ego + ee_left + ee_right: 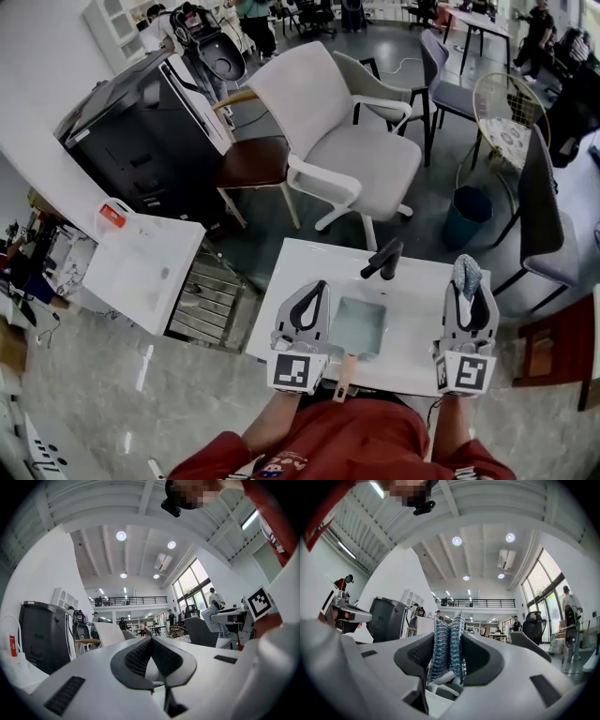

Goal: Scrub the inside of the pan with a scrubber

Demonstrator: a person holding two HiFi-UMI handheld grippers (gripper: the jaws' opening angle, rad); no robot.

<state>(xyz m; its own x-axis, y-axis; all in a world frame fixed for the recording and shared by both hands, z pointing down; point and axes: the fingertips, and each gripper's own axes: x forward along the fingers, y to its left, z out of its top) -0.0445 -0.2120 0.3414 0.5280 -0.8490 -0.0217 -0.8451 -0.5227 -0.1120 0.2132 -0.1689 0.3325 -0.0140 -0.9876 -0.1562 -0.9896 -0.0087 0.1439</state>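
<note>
Blue-silver scrubber [449, 644] folded, upright, pinched btwn jaws; wood-handled pan [357, 325] sits flat.

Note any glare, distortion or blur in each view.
Head view: heavy fisheye bending at the edges, with pale glare streaks on the floor at lower left. Left gripper view: ceiling lamps blown out, dark round vignette, left gripper close up and soft. Right gripper view: same vignette, bright windows, scrubber between the jaws reasonably sharp.
</note>
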